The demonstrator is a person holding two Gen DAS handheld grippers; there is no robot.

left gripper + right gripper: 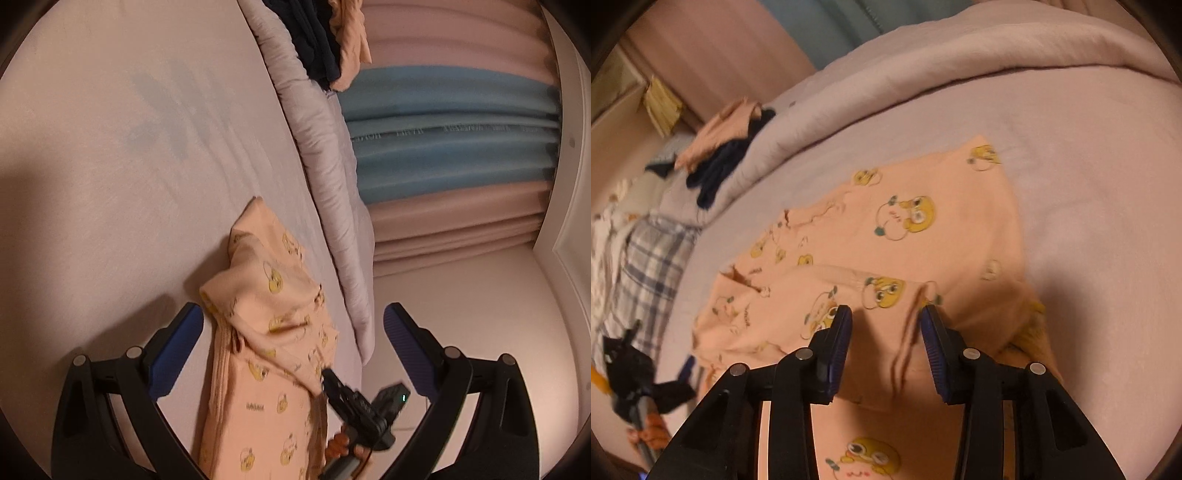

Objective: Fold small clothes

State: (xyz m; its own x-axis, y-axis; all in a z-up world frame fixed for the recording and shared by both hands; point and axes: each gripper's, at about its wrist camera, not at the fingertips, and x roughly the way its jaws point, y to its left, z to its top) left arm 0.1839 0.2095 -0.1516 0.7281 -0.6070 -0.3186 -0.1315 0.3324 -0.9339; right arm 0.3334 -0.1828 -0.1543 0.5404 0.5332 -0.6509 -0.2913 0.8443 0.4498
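A small peach garment [266, 332] printed with yellow cartoon faces lies partly folded on the pale bed sheet [129, 166]. My left gripper [293, 321] is open and held above its bunched end. In the right wrist view the same garment [905, 229] spreads across the sheet. My right gripper [886, 314] is open with its blue pads just over a raised fold of the cloth. The right gripper also shows in the left wrist view [354, 410], by the garment's edge.
A rolled grey duvet [923, 74] runs along the bed's far side. A pile of dark and peach clothes [724, 155] sits on it. A plaid cloth [650, 258] lies at the left. Pink and blue curtains [454, 147] hang beyond the bed.
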